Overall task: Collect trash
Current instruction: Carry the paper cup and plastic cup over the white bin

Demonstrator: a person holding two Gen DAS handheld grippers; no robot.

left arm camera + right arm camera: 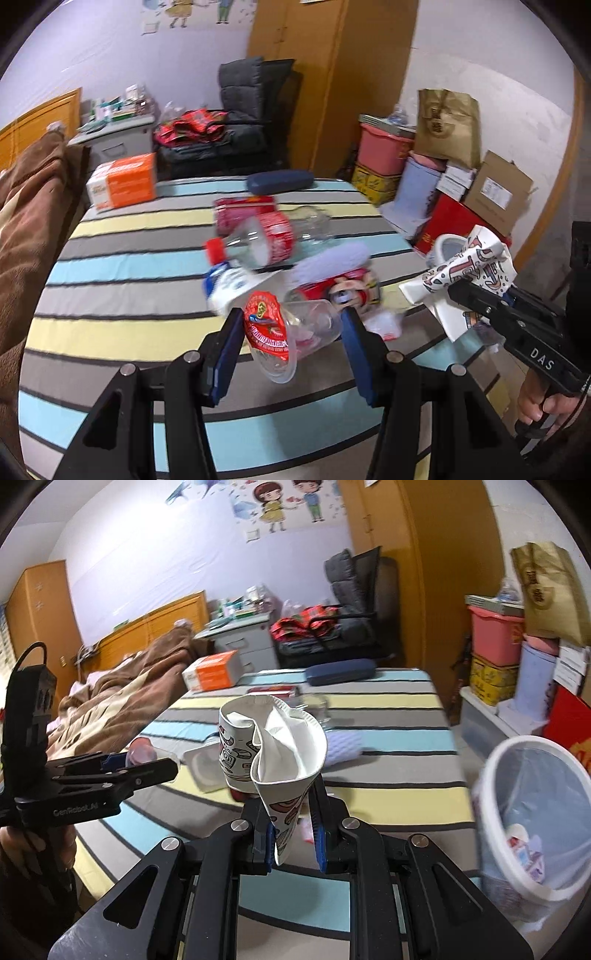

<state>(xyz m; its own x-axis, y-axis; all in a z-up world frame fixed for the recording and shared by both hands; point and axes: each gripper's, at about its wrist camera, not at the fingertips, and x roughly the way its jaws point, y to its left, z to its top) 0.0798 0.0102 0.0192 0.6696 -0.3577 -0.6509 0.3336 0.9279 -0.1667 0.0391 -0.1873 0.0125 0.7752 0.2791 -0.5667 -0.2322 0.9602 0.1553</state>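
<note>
I am holding a clear plastic cup (295, 332) with a red foil lid in my left gripper (291, 343), its blue pads pressing on either side of the cup, which is hanging clear above the striped bedspread (122, 280); my right gripper (291, 830) is pinching tight on a crushed paper cup (273, 746), raised off the bed; the white mesh bin (532, 812) is standing just off the bed's right edge, near that gripper, with open air between them and scraps already lying inside; more trash is lying mid-bed, a plastic bottle (266, 240) with a red cap among wrappers; the orange box (123, 181) is sitting at the far left corner and the dark blue case (280, 181) along the far edge; stacked boxes (461, 177) are crowding the floor to the right.
</note>
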